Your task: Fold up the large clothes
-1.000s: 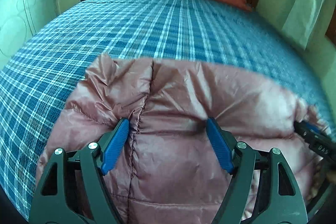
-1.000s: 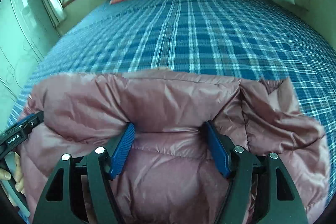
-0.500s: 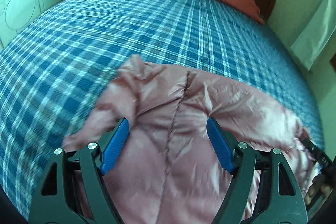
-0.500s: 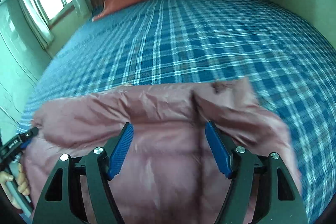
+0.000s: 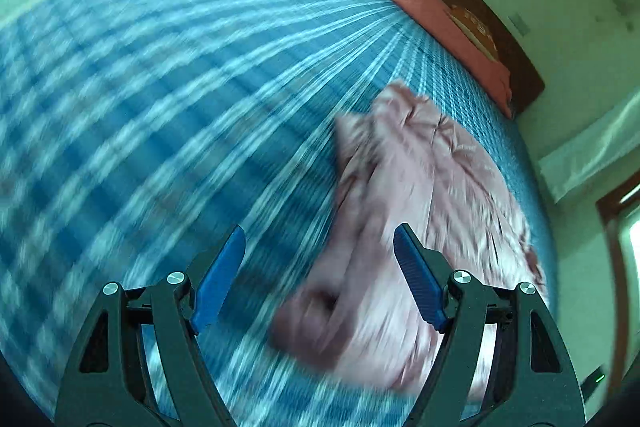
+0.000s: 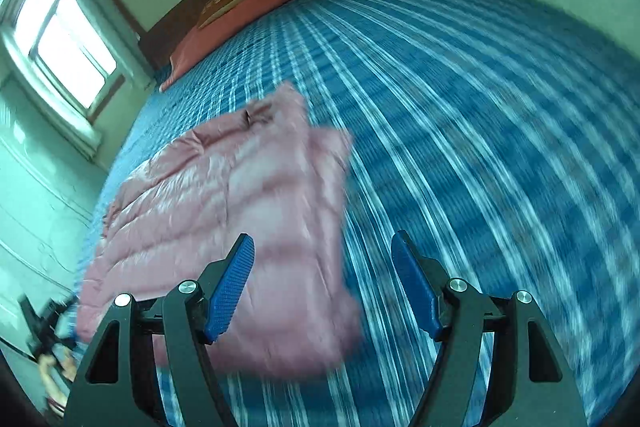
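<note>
Jacket, a pink quilted puffer, lies as a roughly rectangular folded bundle on the blue plaid bed, set toward the foot edge and nearer the window-side edge than the other, with the orange pillow and the dark headboard well apart at the far end. Both tools hang above it with nothing between their pads: the left gripper has its blue fingers spread wide over the plaid just beside the bundle's near corner, and the right gripper is equally wide, its one pad over the pink quilting and the other over bare cover. Both views are streaked with motion blur (the near corners of the bundle are too smeared to read for stray flaps). The fold looks close to done, judging by the compact shape, and the step in hand appears to be letting go and squaring up. Done well, that would mean lifting clear without snagging the slippery shell, then pressing the puffy layers flat, since trapped air is likely to spring such a garment open. The crumpled end nearest the pillow, seen from the left wrist, looks least tidy and may need tucking under before the bundle is left.
</note>
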A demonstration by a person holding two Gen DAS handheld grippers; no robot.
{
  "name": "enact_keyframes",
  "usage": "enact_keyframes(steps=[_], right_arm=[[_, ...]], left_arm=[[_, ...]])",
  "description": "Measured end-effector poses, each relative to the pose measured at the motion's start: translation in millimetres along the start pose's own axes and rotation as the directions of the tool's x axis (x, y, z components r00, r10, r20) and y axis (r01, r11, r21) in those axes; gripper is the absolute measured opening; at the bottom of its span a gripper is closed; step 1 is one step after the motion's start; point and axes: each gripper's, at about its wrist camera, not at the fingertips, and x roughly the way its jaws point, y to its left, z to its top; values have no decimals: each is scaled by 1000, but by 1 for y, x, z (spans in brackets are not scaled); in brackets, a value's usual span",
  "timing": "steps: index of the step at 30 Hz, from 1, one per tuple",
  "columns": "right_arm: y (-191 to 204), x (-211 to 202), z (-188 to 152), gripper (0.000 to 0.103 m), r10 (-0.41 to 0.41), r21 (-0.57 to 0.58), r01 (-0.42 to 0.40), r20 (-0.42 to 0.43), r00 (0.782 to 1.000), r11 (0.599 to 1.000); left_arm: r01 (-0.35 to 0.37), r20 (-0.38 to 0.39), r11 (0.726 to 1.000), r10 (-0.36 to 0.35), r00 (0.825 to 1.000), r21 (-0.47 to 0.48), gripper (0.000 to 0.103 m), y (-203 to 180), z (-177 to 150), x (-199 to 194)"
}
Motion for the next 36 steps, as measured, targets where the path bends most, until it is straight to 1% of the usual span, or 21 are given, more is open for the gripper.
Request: enact_keyframes(steps=[1, 3, 5, 6, 8, 9, 10, 12, 13, 15, 21, 23, 25, 26, 27, 28, 29, 30, 32, 33, 36], right_arm=[[-4, -5, -11, 70, 16, 25, -16, -2, 1000, 1000], [-10, -4, -34, 70, 82, 99, -80, -22, 996, 992], [-13, 2, -51, 70, 160, 167, -151, -41, 986, 974], [-11, 7, -57, 70, 190, 186, -179, -46, 981, 966], [-4, 20, -63, 70, 221, 212, -205, -53, 974, 955], [-3, 23, -64, 70, 239, 224, -222, -52, 970, 949], [0, 29, -64, 70, 264, 237, -246, -45, 964, 940], [6, 38, -62, 70, 276, 241, -262, -26, 961, 934], [9, 43, -60, 70, 272, 242, -261, -12, 962, 935], [12, 51, -54, 71, 268, 249, -263, 15, 963, 932], [15, 67, -38, 71, 222, 277, -236, 81, 972, 932], [15, 69, -35, 71, 207, 284, -227, 98, 973, 931], [17, 74, -28, 69, 190, 285, -213, 106, 976, 935], [18, 76, -26, 58, 178, 277, -200, 103, 979, 940], [16, 78, -25, 47, 187, 273, -207, 98, 978, 939], [15, 82, -22, 42, 203, 281, -220, 92, 975, 934], [14, 85, -21, 35, 216, 290, -233, 88, 972, 928], [12, 85, -21, 30, 225, 289, -241, 90, 970, 926], [15, 81, -20, 24, 237, 272, -256, 100, 966, 928], [15, 77, -21, 22, 238, 264, -257, 103, 966, 930], [16, 66, -24, 20, 239, 246, -258, 106, 965, 934]], left_arm=[[25, -3, 999, -25, 1000, -33, 76, 8, -12, -7], [65, -3, 995, -66, 998, -81, 76, 19, -38, -20], [101, -10, 990, -103, 995, -102, 76, 22, -55, -24], [132, -19, 984, -135, 991, -118, 76, 22, -66, -24], [153, -34, 979, -159, 987, -136, 76, 20, -74, -18], [153, -30, 977, -159, 987, -151, 76, 20, -77, -15], [158, -5, 975, -161, 987, -158, 76, 18, -78, -15], [171, 11, 973, -171, 985, -154, 76, 12, -75, -11], [166, 16, 972, -166, 986, -164, 76, 11, -74, -9], [185, 18, 964, -185, 983, -192, 76, 7, -71, -3], [177, 53, 959, -170, 984, -222, 75, -4, -63, 13], [158, 53, 957, -150, 987, -241, 65, -8, -60, 18], [137, 55, 958, -127, 990, -253, 53, -10, -58, 23], [135, 57, 959, -125, 991, -248, 47, -12, -58, 25], [141, 51, 960, -132, 990, -243, 34, -14, -56, 28], [150, 42, 959, -144, 989, -242, 26, -16, -57, 30], [155, 42, 958, -149, 988, -243, 23, -17, -58, 31], [161, 43, 957, -156, 987, -239, 18, -19, -58, 31], [164, 47, 962, -157, 986, -220, 14, -22, -57, 26], [169, 52, 963, -161, 986, -209, 12, -25, -57, 21], [176, 56, 965, -168, 984, -196, 11, -23, -58, 10]])
